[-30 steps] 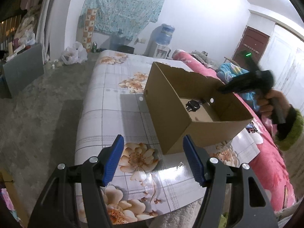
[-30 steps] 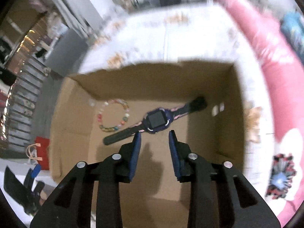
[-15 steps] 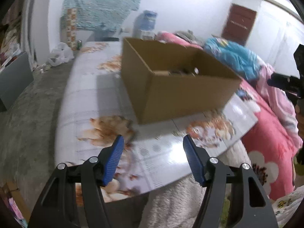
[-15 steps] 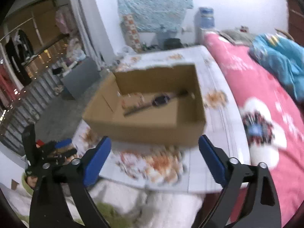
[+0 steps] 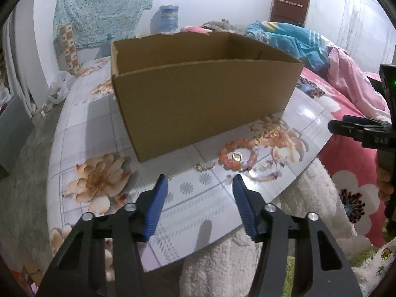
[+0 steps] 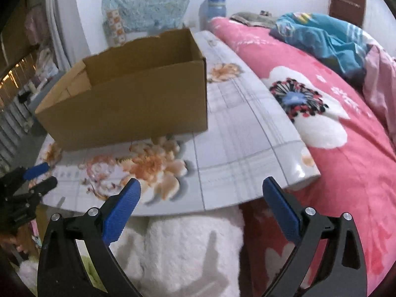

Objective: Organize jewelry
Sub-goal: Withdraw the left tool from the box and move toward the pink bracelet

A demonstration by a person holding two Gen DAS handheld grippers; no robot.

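Left gripper [image 5: 198, 193]: I hold it part-open and empty; jaws just narrowed.
Right gripper [image 6: 201, 198]: spread wide, empty.
Left to do: bead bracelet [image 5: 237, 157], gold ring [image 5: 237, 156] outside cardboard box [image 5: 205, 104].

Only one piece of lettering can be read: the white capitals "DAS", cut off by the frame edge, are seen on the black body of the right gripper [image 5: 366, 133] at the far right of the left wrist view. No other text, label or number is legible in either view.
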